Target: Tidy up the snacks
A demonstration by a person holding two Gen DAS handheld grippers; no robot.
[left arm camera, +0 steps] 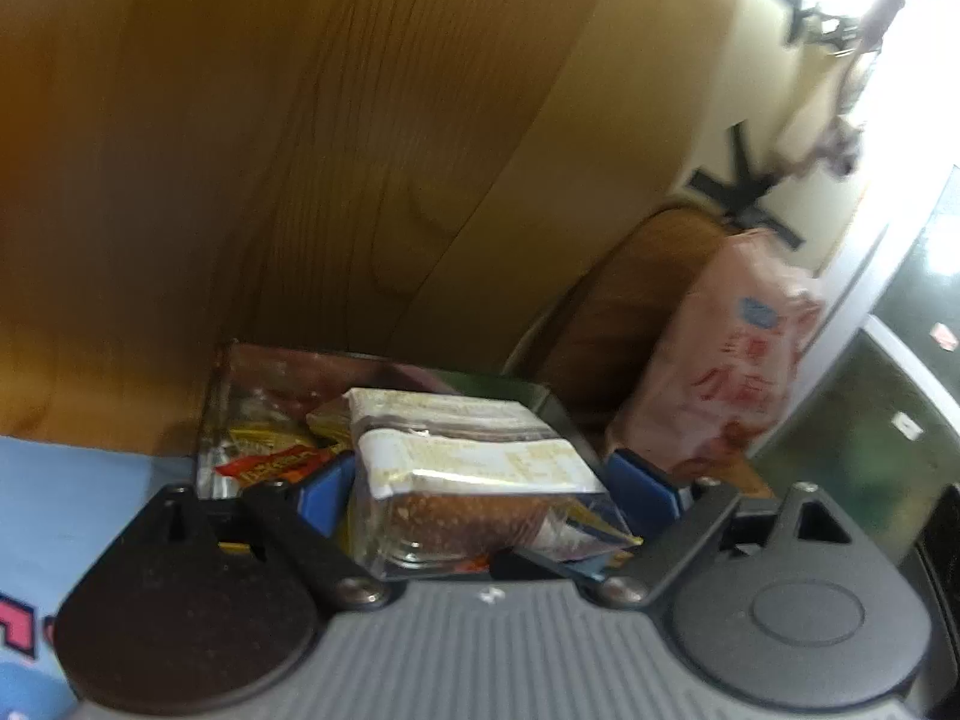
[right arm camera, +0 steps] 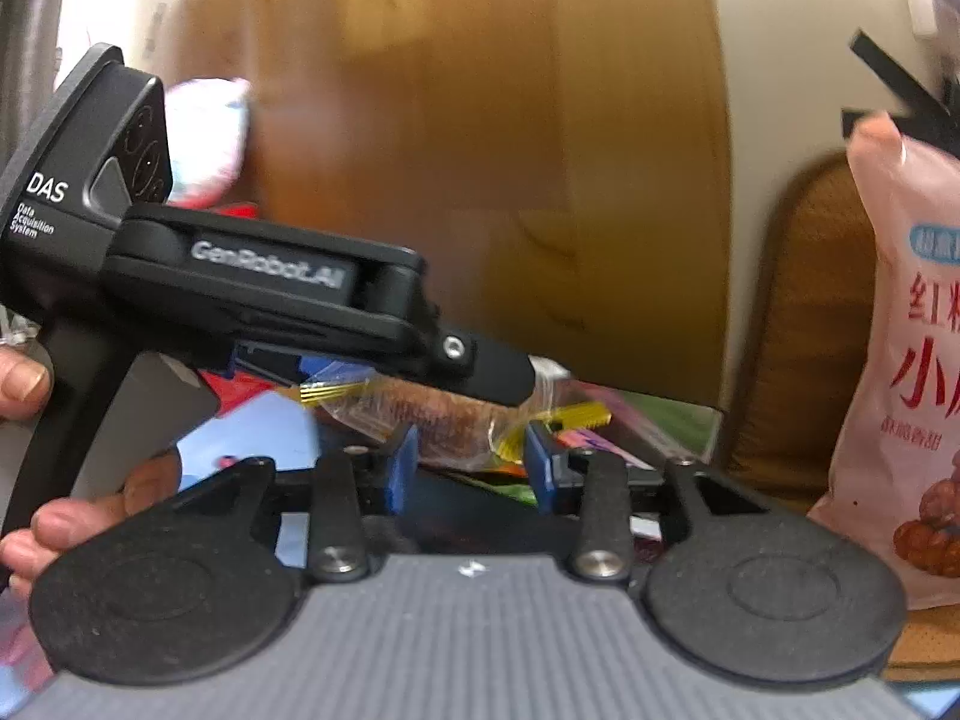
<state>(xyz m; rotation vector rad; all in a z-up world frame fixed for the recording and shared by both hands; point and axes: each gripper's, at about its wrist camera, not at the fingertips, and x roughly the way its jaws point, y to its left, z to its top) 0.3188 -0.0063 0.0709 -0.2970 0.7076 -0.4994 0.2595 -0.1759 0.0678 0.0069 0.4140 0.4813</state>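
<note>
In the left wrist view, a clear-wrapped pack of brown cakes with a white label fills the space between the blue pads of my left gripper, which is shut on it above a clear bin of snack packets. The right wrist view shows the left gripper coming in from the left with the same pack at its tip. My right gripper sits just in front of that pack, its pads beside the wrapper's near end without clearly pressing on it.
A tall pink snack bag stands to the right against a wooden chair. Behind the bin rises a wooden panel. A blue cloth covers the table. A person's hand grips the left gripper's handle.
</note>
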